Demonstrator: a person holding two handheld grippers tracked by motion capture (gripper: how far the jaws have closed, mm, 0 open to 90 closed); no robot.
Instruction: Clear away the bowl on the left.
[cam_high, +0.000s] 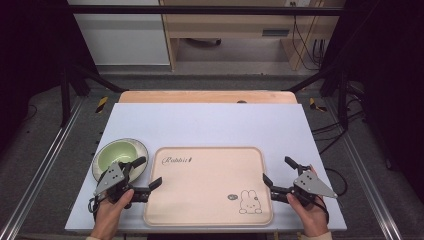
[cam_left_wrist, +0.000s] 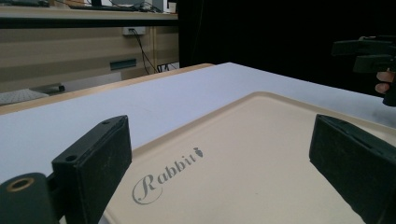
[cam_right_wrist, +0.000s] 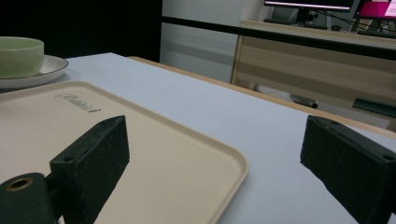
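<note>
Now, left gripper (cam_high: 148, 172) agape beside tray (cam_high: 210, 220), right gripper (cam_high: 278, 171) agape too

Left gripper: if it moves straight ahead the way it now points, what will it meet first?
Probably the beige tray: the left gripper stands open, aimed low across the tray's near corner; how high it rides is unclear.

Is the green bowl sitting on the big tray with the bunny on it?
No, the green bowl sits on its own plate on the table, just left of the tray.
</note>
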